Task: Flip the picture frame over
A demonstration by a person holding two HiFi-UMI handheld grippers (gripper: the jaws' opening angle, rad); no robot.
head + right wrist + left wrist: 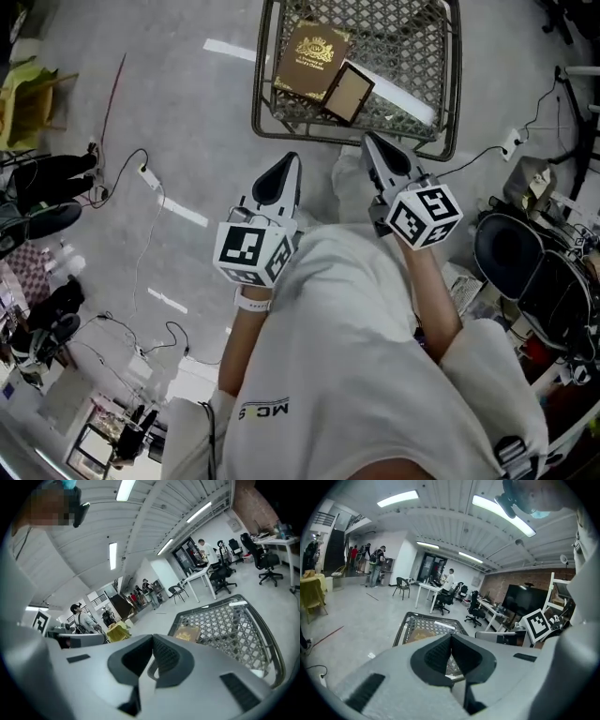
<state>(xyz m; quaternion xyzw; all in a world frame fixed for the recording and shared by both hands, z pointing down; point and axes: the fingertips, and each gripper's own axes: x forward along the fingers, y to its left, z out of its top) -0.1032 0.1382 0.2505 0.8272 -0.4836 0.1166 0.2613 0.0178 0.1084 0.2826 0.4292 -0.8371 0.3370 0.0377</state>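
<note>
In the head view the picture frame [349, 91], dark-rimmed with a tan face, lies on a metal mesh table [281, 127], leaning against a brown box with a gold emblem [312, 58]. Both grippers are short of the table's near rim, held close to the person's body. My left gripper [290, 159] is shut and holds nothing. My right gripper [367, 139] is also shut and empty, its tips almost over the rim. The left gripper view has the shut jaws [451, 637] in front of the mesh table [401, 627]. In the right gripper view the brown box [187, 633] lies beyond the shut jaws [153, 639]; the frame is hidden.
A white strip [405, 101] lies on the mesh top. Cables and a power strip [148, 174] run over the grey floor at the left. Black office chairs [511, 253] and clutter crowd the right side. Desks, chairs and people stand far off across the room.
</note>
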